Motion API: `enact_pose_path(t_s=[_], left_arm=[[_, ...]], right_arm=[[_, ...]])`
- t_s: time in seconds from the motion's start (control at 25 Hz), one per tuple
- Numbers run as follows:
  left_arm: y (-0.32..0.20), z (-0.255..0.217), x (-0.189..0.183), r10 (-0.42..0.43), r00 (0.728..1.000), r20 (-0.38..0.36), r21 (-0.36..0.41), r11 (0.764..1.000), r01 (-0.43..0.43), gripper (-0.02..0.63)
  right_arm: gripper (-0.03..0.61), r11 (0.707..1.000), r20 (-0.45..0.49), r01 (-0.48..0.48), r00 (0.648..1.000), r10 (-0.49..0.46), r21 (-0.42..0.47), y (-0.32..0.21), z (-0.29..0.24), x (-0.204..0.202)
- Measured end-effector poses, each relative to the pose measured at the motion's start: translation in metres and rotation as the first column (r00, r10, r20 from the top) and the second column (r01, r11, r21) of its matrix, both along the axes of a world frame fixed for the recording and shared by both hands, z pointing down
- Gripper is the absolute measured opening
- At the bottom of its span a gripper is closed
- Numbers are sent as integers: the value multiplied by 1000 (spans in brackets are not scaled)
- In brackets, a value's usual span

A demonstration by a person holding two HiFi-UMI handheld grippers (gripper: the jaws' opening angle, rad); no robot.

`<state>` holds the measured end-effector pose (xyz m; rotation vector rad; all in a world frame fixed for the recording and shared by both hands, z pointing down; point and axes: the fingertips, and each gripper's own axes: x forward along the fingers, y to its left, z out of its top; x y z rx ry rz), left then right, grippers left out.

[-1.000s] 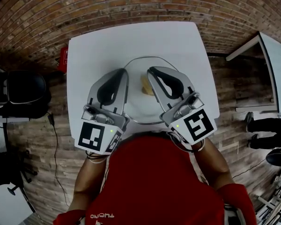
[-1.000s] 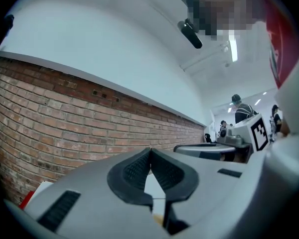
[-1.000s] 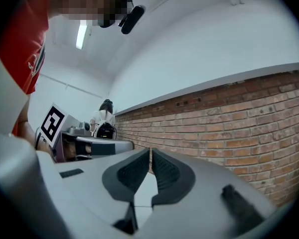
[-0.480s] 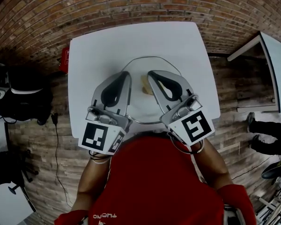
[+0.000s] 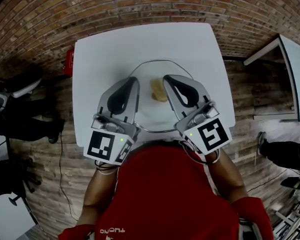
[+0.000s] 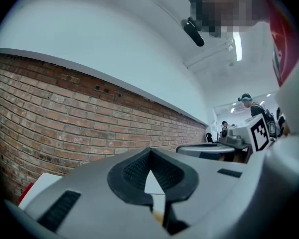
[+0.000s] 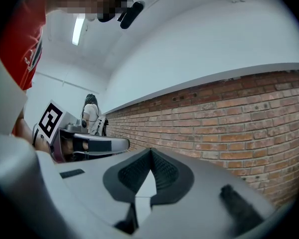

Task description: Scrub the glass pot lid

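The glass pot lid (image 5: 159, 62) lies flat on the white table (image 5: 105, 49), a little nearer than the table's middle. A yellowish sponge (image 5: 158, 90) rests on the lid near its centre. My left gripper (image 5: 132, 82) hangs over the lid's left part with its jaws shut and nothing between them. Over the lid's right part my right gripper (image 5: 168, 79) is also shut and empty, and the sponge lies between the two tips. Each gripper view looks level over its own closed jaws, left gripper (image 6: 149, 153) and right gripper (image 7: 150, 154), toward a brick wall.
The table is small, with brick floor all round it. A red object (image 5: 68, 62) sits by its left edge. Another white table (image 5: 290, 69) stands to the right, with a person's shoes (image 5: 270, 151) below it. Dark figures and gear (image 5: 20, 114) are at the left.
Both grippers have shifted slightly to the right over the lid, and more of the sponge shows between them. The person at the left has moved.
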<state>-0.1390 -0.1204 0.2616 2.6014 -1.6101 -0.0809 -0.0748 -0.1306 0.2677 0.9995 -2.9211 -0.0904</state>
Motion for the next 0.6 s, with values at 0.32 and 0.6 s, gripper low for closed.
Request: enact_pose_path(t_s=[0.32, 0.6], left_arm=[[-5, 5, 2, -2, 1000, -5, -15, 1000, 2, 17], [-8, 6, 2, -6, 1000, -7, -16, 1000, 6, 17]], right_arm=[[29, 1000, 0, 3, 1000, -3, -7, -5, 2, 3], [29, 1000, -2, 5, 1000, -5, -9, -8, 3, 4]])
